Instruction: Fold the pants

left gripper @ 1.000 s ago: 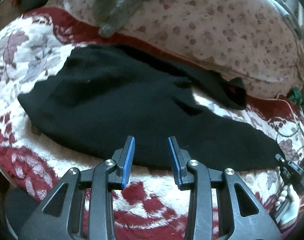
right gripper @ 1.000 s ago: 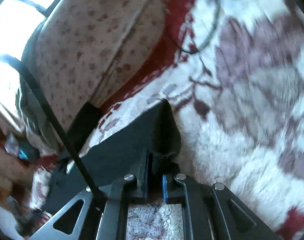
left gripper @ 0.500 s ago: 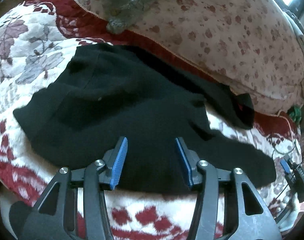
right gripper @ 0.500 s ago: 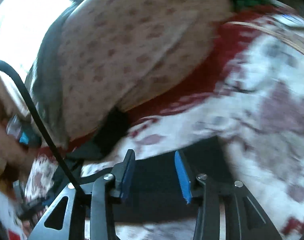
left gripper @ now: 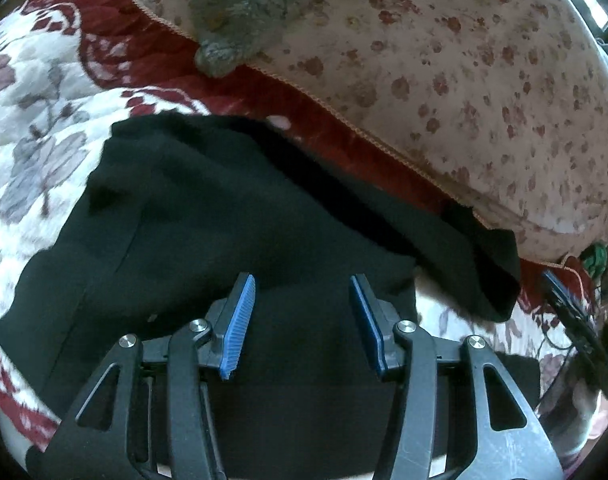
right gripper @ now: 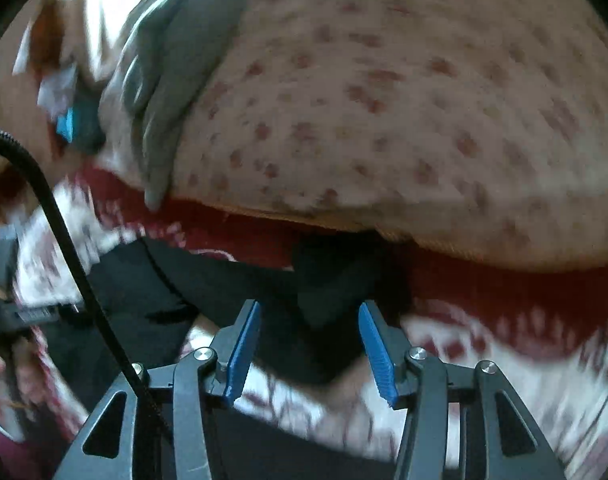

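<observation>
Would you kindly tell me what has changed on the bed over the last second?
The right gripper, clamped on an edge of the black pants a second ago, has let go; its jaws have just been opening, empty, and its view has swung toward the flowered quilt. The left gripper opened wider and moved in over the pants, gripping nothing. The pants remain flat on the bedspread.

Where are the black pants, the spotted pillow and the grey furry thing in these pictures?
black pants (left gripper: 208, 216), left wrist view, on the flat cloth above the gripper.
spotted pillow (left gripper: 484, 92), left wrist view, on its broad top face.
grey furry thing (left gripper: 240, 28), left wrist view, near its rounded lower end lying on the pillow.
</observation>
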`<act>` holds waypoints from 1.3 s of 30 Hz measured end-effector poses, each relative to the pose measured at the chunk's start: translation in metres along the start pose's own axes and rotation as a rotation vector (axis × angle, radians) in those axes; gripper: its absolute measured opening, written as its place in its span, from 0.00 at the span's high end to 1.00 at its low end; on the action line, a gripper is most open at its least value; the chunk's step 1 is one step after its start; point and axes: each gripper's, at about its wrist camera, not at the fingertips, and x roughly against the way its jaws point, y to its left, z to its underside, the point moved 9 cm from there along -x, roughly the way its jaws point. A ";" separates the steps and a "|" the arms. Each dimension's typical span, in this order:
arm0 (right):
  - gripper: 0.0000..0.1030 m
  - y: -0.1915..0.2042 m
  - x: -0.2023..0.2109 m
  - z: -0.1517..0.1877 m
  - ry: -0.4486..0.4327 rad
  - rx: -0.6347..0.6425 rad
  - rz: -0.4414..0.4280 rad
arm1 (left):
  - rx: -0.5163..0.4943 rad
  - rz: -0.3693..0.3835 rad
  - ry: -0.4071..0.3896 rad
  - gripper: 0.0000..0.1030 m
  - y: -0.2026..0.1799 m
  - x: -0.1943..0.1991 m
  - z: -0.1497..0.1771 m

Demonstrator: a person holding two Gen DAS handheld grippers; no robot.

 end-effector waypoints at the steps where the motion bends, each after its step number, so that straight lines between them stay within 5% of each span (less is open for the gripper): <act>1: 0.52 0.010 -0.016 -0.008 0.046 0.086 0.033 | -0.001 -0.001 0.002 0.53 -0.001 -0.003 -0.003; 4: 0.52 0.022 -0.062 -0.022 0.153 0.199 0.085 | 0.003 0.012 0.021 0.53 -0.007 -0.014 -0.010; 7: 0.52 0.016 -0.107 -0.025 0.247 0.172 0.067 | 0.014 0.026 0.040 0.53 -0.012 -0.025 -0.019; 14: 0.53 -0.001 -0.158 -0.022 0.315 0.106 0.054 | 0.045 0.005 0.061 0.53 -0.020 -0.054 -0.045; 19: 0.74 -0.019 -0.168 -0.025 0.297 0.100 0.043 | 0.090 0.006 0.084 0.53 -0.024 -0.077 -0.059; 25: 0.93 -0.052 -0.152 -0.033 0.210 -0.049 -0.067 | 0.139 0.001 0.070 0.53 -0.029 -0.101 -0.073; 26: 0.94 -0.058 -0.147 -0.034 0.193 -0.076 -0.080 | 0.143 0.015 0.060 0.57 -0.030 -0.103 -0.075; 27: 0.94 -0.066 -0.139 -0.035 0.166 -0.119 -0.108 | 0.136 0.016 0.057 0.78 -0.031 -0.105 -0.077; 28: 0.94 -0.077 -0.130 -0.034 0.145 -0.154 -0.133 | 0.125 0.003 0.059 0.87 -0.032 -0.108 -0.078; 39: 0.95 -0.143 0.001 -0.034 -0.132 -0.445 -0.283 | 0.072 0.067 -0.043 0.92 -0.043 -0.037 -0.066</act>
